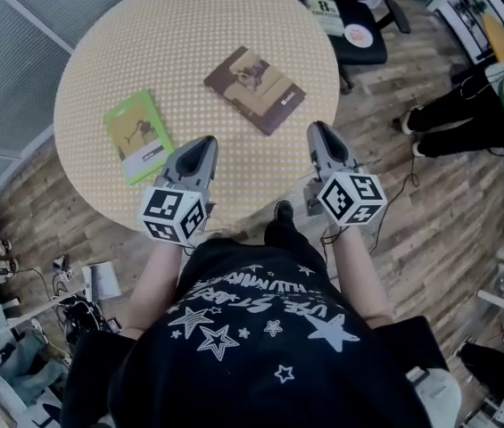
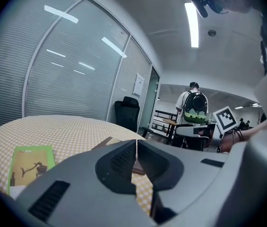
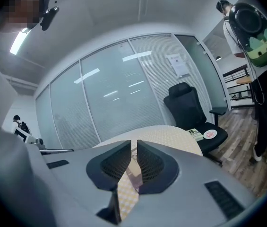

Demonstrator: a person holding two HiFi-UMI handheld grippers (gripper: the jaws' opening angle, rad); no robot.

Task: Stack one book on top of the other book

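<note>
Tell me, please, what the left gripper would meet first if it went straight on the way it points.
Probably the brown rectangular book, which lies straight ahead of the left gripper; depth is unclear.

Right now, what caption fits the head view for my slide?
Jaws shut, left gripper and right gripper by a round table; green book and brown book lie apart.

An office meeting room, shown by glass partition walls (image 2: 76, 65), a black swivel chair (image 3: 190, 112) and a round table (image 1: 189, 16).
</note>
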